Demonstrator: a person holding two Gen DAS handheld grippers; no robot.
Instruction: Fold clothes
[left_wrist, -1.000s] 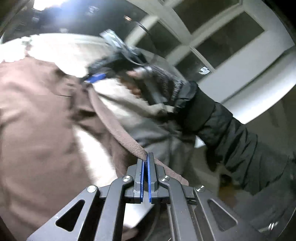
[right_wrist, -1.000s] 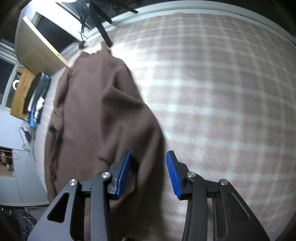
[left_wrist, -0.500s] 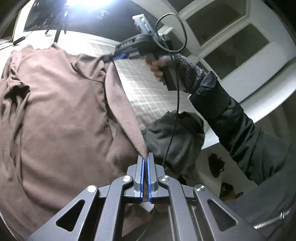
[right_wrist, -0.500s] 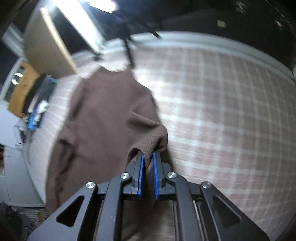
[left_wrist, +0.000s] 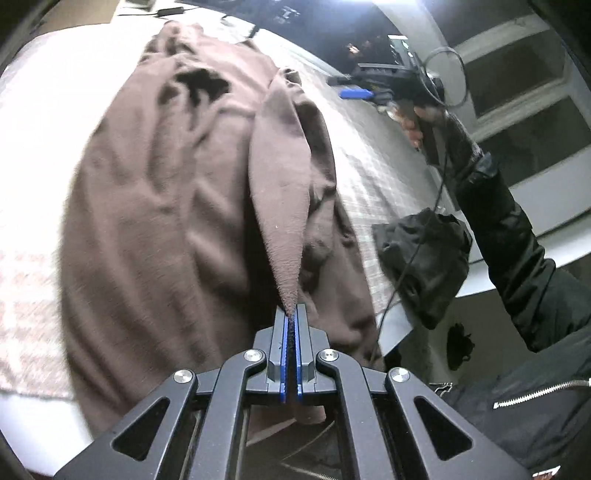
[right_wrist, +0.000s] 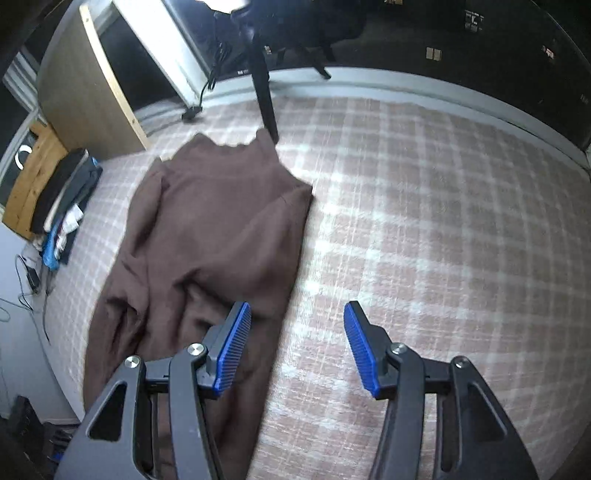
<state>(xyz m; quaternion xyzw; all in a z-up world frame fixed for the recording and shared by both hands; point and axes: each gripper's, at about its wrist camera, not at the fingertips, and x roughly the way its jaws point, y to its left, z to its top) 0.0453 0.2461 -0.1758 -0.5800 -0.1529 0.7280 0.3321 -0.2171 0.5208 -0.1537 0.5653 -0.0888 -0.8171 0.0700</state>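
Across the plaid bed cover (right_wrist: 424, 229) lies one brown garment (right_wrist: 207, 236), its long axis running from the collar end at the far side toward you, so it stretches away from both pairs of tongs lengthwise. Your left tongs (left_wrist: 291, 325) are pressed together on a raised flap of that garment, a strip of its edge lifted off the rest and tapering down into the pinch. Your right tongs (right_wrist: 295, 347) hover just beside the garment's right-hand border, jaws opening with nothing between them; the cloth lies to their left and slightly ahead. Judging by this, the left hand is the nearer one and already has its hold, while the right would need to shift leftward to reach the edge. By count: one brown garment, one dark bundle (left_wrist: 424, 266) at the bed's corner, one stack of folded clothes (right_wrist: 59, 199) off to the side, two pairs of tongs.
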